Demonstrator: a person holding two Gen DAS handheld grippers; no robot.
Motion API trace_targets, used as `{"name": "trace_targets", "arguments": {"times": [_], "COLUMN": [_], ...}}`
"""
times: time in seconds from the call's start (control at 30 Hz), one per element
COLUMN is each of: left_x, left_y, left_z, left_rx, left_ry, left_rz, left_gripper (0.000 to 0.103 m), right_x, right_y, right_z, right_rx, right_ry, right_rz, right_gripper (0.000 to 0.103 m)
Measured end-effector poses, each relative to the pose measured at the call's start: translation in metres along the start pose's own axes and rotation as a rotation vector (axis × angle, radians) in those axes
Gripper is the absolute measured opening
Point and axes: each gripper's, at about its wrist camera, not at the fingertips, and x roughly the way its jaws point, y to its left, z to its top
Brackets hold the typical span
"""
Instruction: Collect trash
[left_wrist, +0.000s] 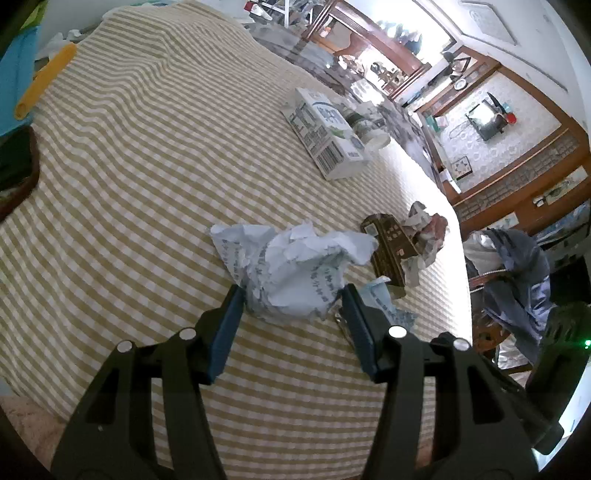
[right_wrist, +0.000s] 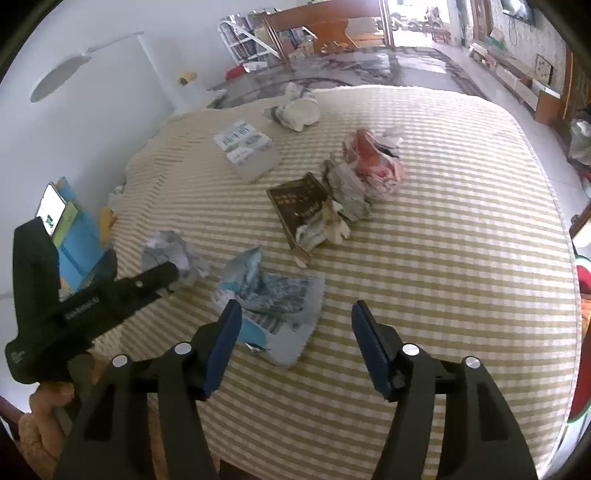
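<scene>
The left tool (left_wrist: 291, 295) is clamped on a crumpled ball of white printed paper (left_wrist: 291, 266) resting on the bed (left_wrist: 147, 184), a checked tan-and-white cover. The right tool (right_wrist: 291, 314) stands open and empty over a flattened blue-printed wrapper (right_wrist: 273, 299) at the near edge. Farther in lie a dark booklet (right_wrist: 299, 206), more crumpled wads and a milk carton (left_wrist: 325, 136).

Both wrist views look steeply down, close, sharing the checked tablecloth (left_wrist: 147, 184).
</scene>
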Motion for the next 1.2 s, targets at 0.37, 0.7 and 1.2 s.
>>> {"name": "trace_targets", "arguments": {"times": [0.37,0.7,1.2], "left_x": [-0.012,-0.013,-0.027], "left_y": [0.006,0.008,-0.007], "left_z": [0.003,0.002,0.000], "left_rx": [-0.038,-0.044,0.054], "left_ry": [-0.051,-0.048,-0.113], "left_rz": [-0.005,-0.008,0.037], "left_gripper": [0.053,0.053,0.053], "right_x": [0.033,0.044,-0.013], "right_y": [0.031,0.039,0.012], "right_z": [0.004,0.001,0.004], "right_rx": [-0.129,-0.170,-0.031], "right_ry": [0.061,0.100,-0.074], "right_rz": [-0.031,-0.044,-0.008], "right_gripper": [0.065,0.042,0.026]}}
